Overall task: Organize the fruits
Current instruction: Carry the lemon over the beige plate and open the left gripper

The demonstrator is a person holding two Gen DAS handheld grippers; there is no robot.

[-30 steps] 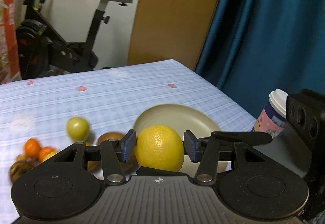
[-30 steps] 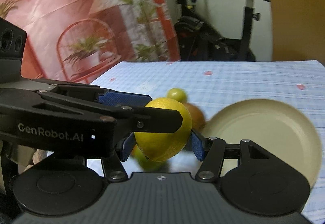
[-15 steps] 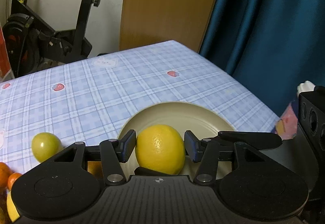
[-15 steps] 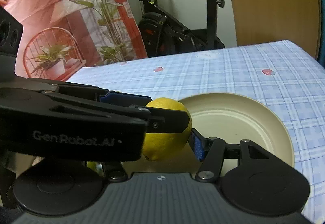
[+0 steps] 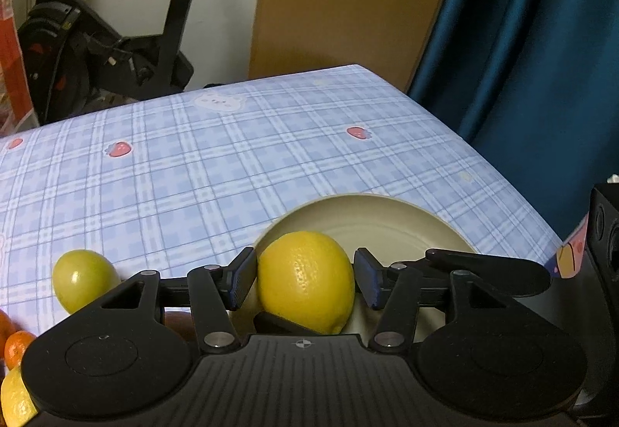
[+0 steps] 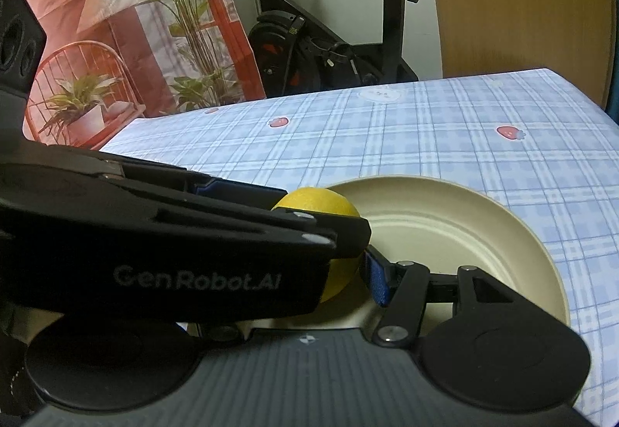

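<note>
— Lemon [image 5: 305, 280]: where is it now?

— Over the near rim of the cream plate [image 5: 387, 218], low down. A second ago it hung above the loose fruit; both hands have since carried it across and lowered it. Whether it already rests on the plate I cannot tell.

— And the tongs?

— The left tongs [image 5: 305, 279] are opening, with a gap at the 3 o'clock pad, so they no longer pinch the lemon between them. The right tongs [image 6: 329, 284] come in crosswise and look clamped on it, though one pad is hidden.

— Meaning?

— I'd judge the placing nearly done; the right side must let go next.

— Around it?

— A green fruit [image 5: 83, 284] at 9 o'clock and tangerines [image 5: 17, 347] at 8 wait on the counter [image 5: 232, 164], which wears a blue check cloth with strawberries. A printed cup [image 5: 572, 260] peeks in at 3. Beyond stand an exercise bike [image 5: 116, 52] at 11, a wooden panel [image 5: 348, 1] at 12, and a teal curtain [image 5: 541, 59] at 2.
</note>
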